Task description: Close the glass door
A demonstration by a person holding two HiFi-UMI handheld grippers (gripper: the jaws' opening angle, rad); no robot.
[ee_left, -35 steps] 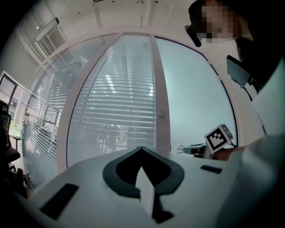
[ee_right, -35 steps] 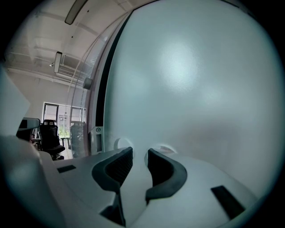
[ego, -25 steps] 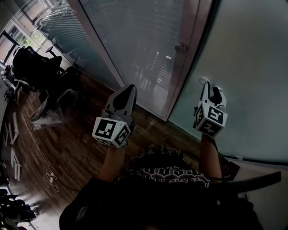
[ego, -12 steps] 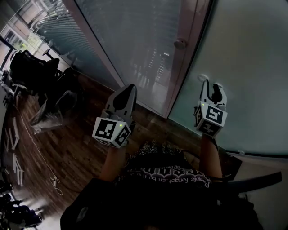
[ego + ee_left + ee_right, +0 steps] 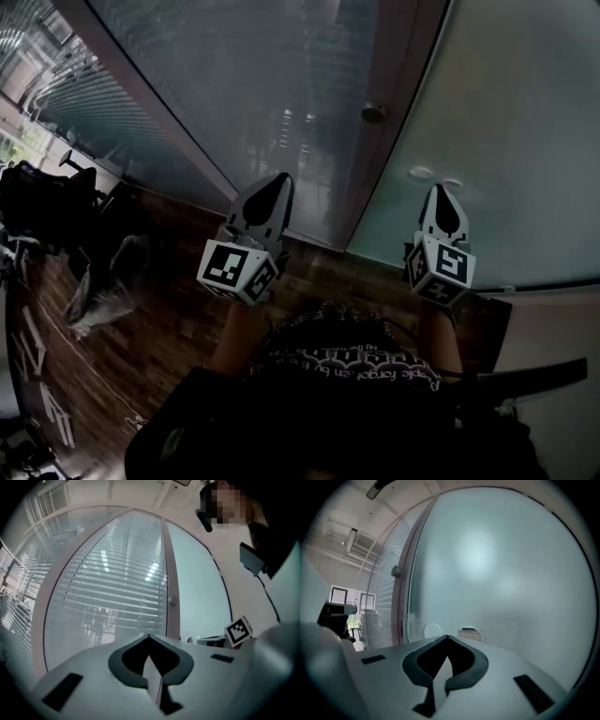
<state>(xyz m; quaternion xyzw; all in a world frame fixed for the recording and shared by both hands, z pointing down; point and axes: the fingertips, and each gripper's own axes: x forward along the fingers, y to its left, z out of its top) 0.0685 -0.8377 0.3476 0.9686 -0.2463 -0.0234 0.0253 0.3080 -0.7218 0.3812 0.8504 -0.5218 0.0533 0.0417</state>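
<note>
The left tongs (image 5: 277, 183) are together with nothing between them, and they point at the pane with blinds (image 5: 253, 84). The right tongs (image 5: 438, 192) have just closed, also on nothing. The frosted glass door (image 5: 511, 112) stands directly ahead of the right tongs, and its 2 round fittings (image 5: 422, 173) are near their tips.

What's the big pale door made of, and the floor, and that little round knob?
The pale door panel looks like frosted glass: milky, smooth, nothing sharp showing through. The floor looks like wood planks, brown with long board lines; it may be laminate. The round knob seems metal, grey with a dull shine, but it's small.
</note>
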